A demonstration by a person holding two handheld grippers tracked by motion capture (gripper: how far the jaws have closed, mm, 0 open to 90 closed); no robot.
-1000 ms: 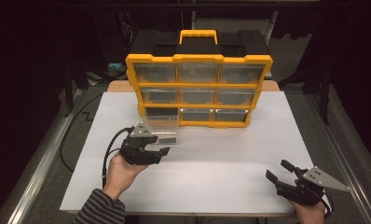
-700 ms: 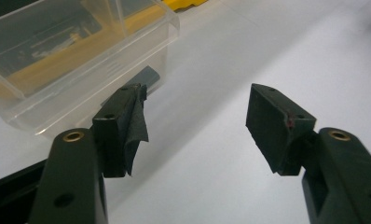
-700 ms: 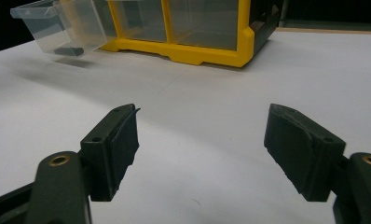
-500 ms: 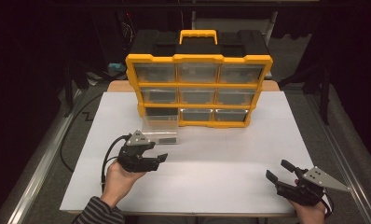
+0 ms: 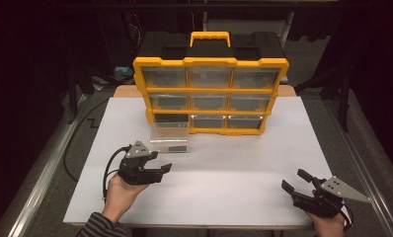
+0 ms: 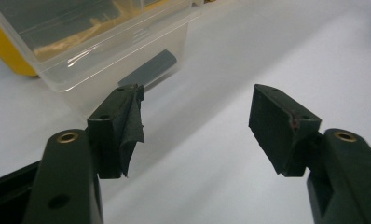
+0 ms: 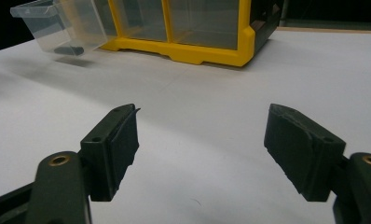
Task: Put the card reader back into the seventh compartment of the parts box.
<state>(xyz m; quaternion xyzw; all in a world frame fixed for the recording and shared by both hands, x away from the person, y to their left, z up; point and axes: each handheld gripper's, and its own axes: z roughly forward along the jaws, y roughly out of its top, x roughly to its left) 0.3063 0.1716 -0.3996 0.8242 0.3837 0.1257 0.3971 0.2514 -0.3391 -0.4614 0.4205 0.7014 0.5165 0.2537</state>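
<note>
A yellow and black organizer [image 5: 212, 91] with clear drawers stands at the back of the white table. Its bottom-left drawer [image 5: 169, 136] is pulled out in front of its slot, and a small dark grey piece [image 5: 175, 147] lies inside. My left gripper [image 5: 161, 163] is just in front of and to the left of that drawer. Its jaws have just been opening and have nothing between them. In the left gripper view the clear drawer [image 6: 104, 46] and the grey piece [image 6: 148, 70] lie just past the open left gripper [image 6: 197, 116]. My right gripper [image 5: 293, 179] rests open and empty at the near right.
The white sheet [image 5: 234, 163] covers the table between the grippers. From the right gripper [image 7: 202, 135] I see the organizer's yellow base [image 7: 197, 51] and the drawer [image 7: 67, 23] far off. Metal rails [image 5: 41, 173] run along the table's sides, and a cable [image 5: 108, 168] trails from the left gripper.
The left gripper has drawn back from the drawer toward the near left, and its jaws have spread wider. The drawer and the right gripper have stayed put.
</note>
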